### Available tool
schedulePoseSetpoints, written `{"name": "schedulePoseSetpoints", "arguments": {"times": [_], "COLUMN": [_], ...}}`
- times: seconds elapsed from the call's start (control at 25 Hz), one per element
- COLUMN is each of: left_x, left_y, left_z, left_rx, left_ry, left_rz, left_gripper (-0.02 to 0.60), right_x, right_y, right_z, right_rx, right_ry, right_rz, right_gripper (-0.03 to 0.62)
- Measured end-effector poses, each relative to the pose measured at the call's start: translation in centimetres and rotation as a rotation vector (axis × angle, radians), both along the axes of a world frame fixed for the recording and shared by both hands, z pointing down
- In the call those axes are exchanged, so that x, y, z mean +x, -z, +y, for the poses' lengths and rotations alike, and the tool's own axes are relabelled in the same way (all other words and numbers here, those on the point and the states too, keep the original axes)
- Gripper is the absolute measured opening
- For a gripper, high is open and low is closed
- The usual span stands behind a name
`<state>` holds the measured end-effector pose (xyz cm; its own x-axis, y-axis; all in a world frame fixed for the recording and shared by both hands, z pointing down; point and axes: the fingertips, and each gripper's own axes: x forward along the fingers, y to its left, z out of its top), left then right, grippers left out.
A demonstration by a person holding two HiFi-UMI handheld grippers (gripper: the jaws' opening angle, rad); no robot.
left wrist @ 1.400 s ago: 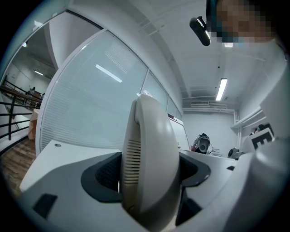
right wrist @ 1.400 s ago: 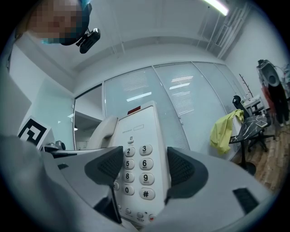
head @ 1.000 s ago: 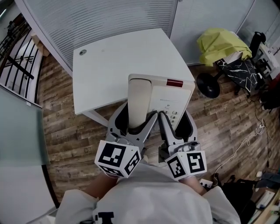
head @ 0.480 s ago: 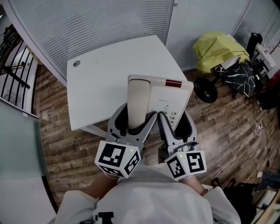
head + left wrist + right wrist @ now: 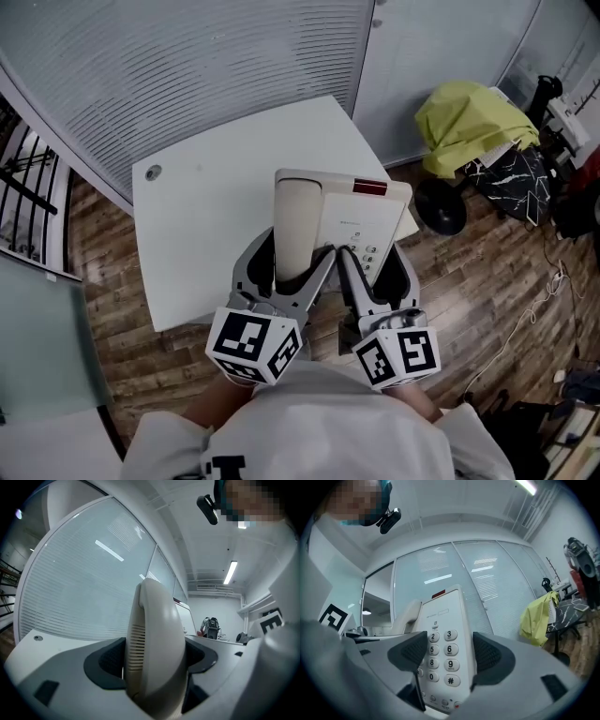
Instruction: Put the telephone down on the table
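Note:
A white desk telephone [image 5: 370, 214] with a red strip at its top hangs tilted in the air above the near right part of the white table [image 5: 206, 216]. Its cream handset [image 5: 295, 220] rests in the cradle on the left side. My left gripper [image 5: 295, 270] is shut on the lower end of the handset [image 5: 157, 648], which fills the space between the jaws. My right gripper [image 5: 361, 272] is shut on the keypad half of the telephone [image 5: 443, 641], with one pad on each side of the number keys.
A yellow cloth [image 5: 464, 117] lies over a chair at the right, with a black round chair base [image 5: 439, 204] on the wooden floor [image 5: 469, 281]. A glass wall with blinds [image 5: 187, 66] runs behind the table. A black rack [image 5: 23, 183] stands at the left.
The table has slid lower in the head view, so more of it lies under the held telephone. Both grips are unchanged.

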<state>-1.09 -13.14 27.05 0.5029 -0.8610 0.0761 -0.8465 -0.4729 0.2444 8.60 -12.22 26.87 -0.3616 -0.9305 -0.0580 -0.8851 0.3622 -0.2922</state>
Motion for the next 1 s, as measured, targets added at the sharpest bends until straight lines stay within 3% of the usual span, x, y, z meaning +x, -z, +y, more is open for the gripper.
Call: {"name": "schedulePoseSetpoints", "arguments": {"times": [0.56,1.0], "left_x": [-2.8,-2.4], "left_y": [-0.3,-1.5], "left_z": [-12.4,-15.3], "left_rx": [-0.012,-0.050], "left_ry": [-0.017,0.015], "left_rz": [-0.010,-0.003], "left_gripper": [0.354,0.354], "right_x": [-2.8,-2.4], "right_y": [-0.4,-1.4], "right_z": [-12.2,-15.5], "right_rx": [-0.015,-0.057], "right_ry": [-0.020,0.011], "right_rz": [-0.009,-0.001], "right_gripper": [0.321,0.321]}}
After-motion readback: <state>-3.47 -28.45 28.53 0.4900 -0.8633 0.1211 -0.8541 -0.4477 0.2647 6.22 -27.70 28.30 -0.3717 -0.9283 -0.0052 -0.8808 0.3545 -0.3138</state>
